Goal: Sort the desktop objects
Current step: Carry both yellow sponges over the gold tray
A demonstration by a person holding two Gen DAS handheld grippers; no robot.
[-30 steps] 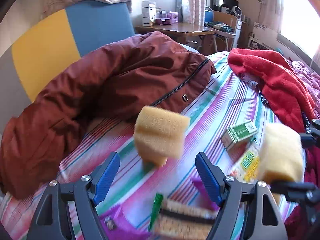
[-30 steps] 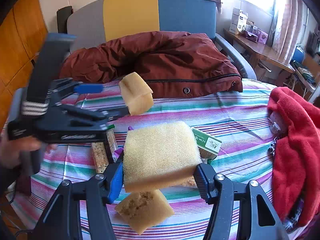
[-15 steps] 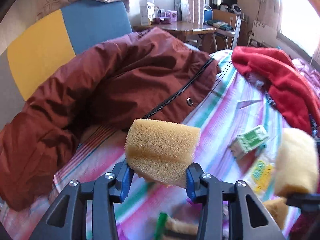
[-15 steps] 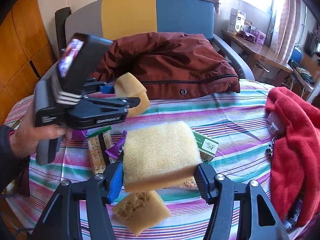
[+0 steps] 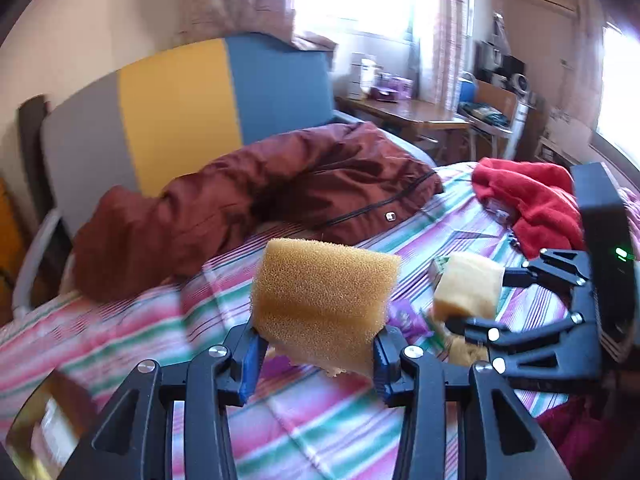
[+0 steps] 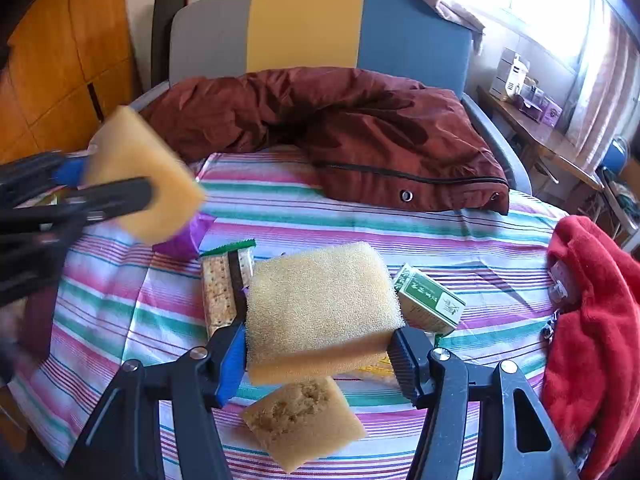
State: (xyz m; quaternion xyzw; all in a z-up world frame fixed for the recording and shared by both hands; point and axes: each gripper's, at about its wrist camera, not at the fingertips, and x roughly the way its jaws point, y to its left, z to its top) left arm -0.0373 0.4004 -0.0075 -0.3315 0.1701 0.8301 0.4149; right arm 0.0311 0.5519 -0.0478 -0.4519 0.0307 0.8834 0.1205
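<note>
A striped tablecloth [image 6: 400,236] fills the lower half of the right wrist view. A maroon padded jacket [image 6: 360,140] lies across its upper edge, in front of a chair back in grey, yellow and blue panels [image 6: 304,28]. A red fleece garment [image 6: 592,320] covers the right edge.

The right gripper [image 6: 318,354], bottom centre, is clenched on a pale yellow sponge block [image 6: 320,304], held clear above the cloth. Below it a torn sponge piece [image 6: 304,420] lies on the cloth. At the left edge, the left gripper [image 6: 116,184] squeezes a second sponge block [image 6: 140,184], blurred. In its own view that gripper [image 5: 316,360] presses on both sides of the orange-yellow block [image 5: 324,300], raised over the cloth.

Behind the right gripper's sponge lie a cracker packet [image 6: 224,288], a green and white carton [image 6: 432,300] and a purple wrapper [image 6: 184,240].
</note>
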